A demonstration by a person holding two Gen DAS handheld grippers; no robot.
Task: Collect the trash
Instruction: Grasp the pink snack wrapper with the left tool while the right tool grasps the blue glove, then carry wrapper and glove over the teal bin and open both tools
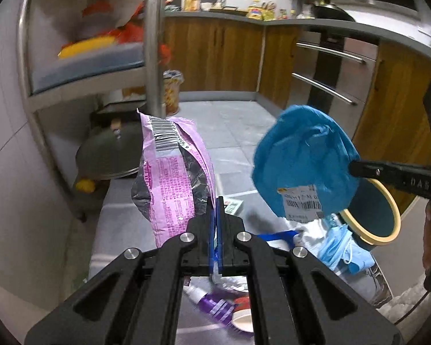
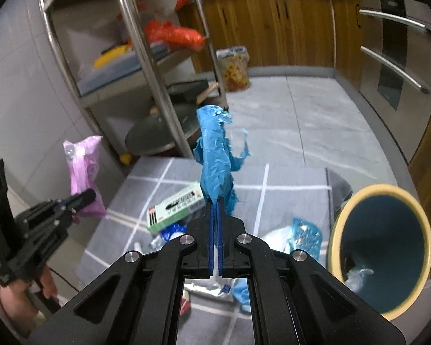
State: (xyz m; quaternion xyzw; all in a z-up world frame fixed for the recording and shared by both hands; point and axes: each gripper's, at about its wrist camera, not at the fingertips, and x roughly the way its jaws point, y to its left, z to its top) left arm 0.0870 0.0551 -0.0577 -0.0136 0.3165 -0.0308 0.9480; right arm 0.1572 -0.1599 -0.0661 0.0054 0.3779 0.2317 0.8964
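My left gripper (image 1: 216, 201) is shut on a pink snack wrapper (image 1: 172, 169) with a barcode, held up above the grey mat (image 1: 123, 230); the same wrapper (image 2: 84, 172) hangs from the left gripper (image 2: 90, 194) in the right wrist view. My right gripper (image 2: 215, 202) is shut on a blue plastic bag (image 2: 215, 158), lifted over the mat (image 2: 287, 181). That blue bag (image 1: 301, 155), with a white shipping label, shows at the right gripper's tip (image 1: 352, 168). A dark teal bin (image 2: 382, 247) with a yellow rim stands at the right. More trash lies on the mat: a blue face mask (image 1: 344, 247), a green box (image 2: 175, 208), a purple bottle (image 1: 212, 306).
A steel rack (image 2: 146, 66) with a pot lid (image 2: 158, 135) and orange bags stands at the left. Wooden cabinets (image 2: 273, 23) and steel drawer handles (image 2: 396, 66) line the back and right. A snack bag (image 2: 234, 66) sits on the tiled floor. A person's hand (image 2: 17, 296) holds the left gripper.
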